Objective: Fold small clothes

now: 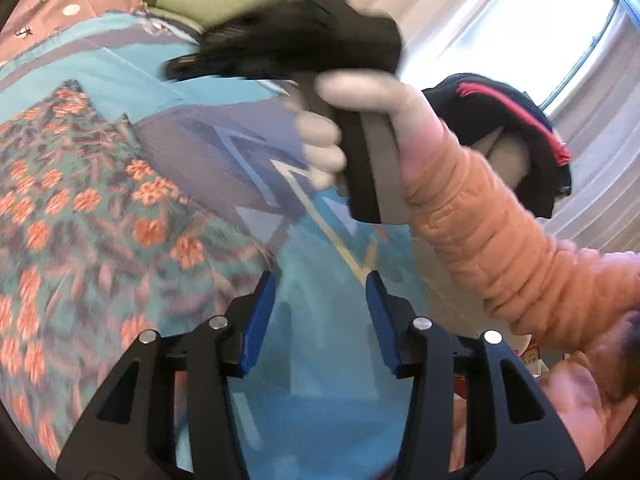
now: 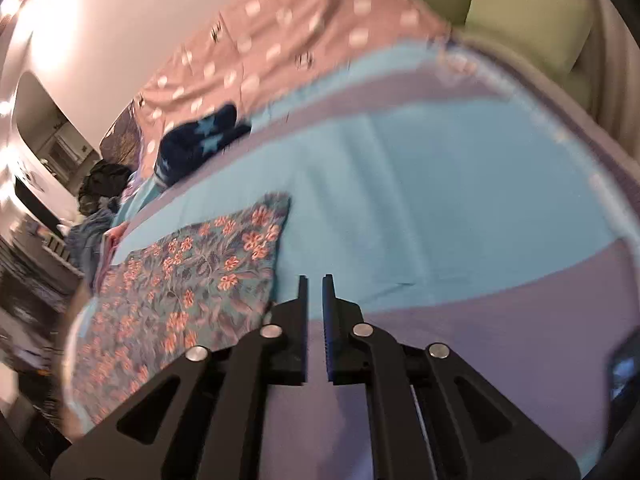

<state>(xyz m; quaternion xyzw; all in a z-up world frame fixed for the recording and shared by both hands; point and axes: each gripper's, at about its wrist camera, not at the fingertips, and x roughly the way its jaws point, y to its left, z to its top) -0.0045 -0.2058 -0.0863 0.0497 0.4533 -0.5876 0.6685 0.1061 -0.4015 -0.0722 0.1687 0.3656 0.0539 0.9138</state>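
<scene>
I'm working over the bed, whose blue and purple cover gives me a flat folding surface. The flowered cloth lies on it at my left, seemingly folded into a tidy rectangle with crisp edges. My left gripper hangs above the cover, fingers spread and empty. My right gripper is nearly pressed together, a narrow gap, gripping nothing.
</scene>
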